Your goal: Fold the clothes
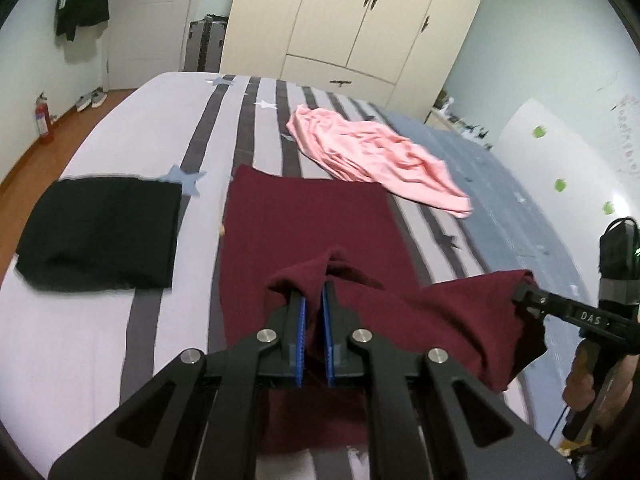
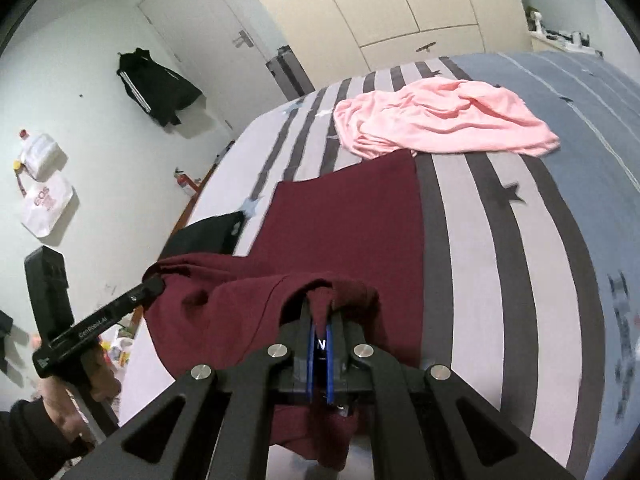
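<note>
A maroon garment [image 1: 312, 224] lies flat on the striped bed [image 1: 112, 328], its near edge lifted. My left gripper [image 1: 314, 292] is shut on the left part of that lifted edge. My right gripper [image 2: 320, 312] is shut on the right part of the same edge of the maroon garment [image 2: 344, 232]. The right gripper also shows in the left wrist view [image 1: 520, 294], and the left one in the right wrist view [image 2: 154, 282]. The cloth sags between them.
A folded black garment [image 1: 100, 232] lies left of the maroon one. A crumpled pink garment [image 1: 376, 156] lies beyond it, toward the wardrobe [image 1: 352, 16]. A fire extinguisher [image 1: 42, 118] and shoes [image 1: 91, 99] stand on the floor at left.
</note>
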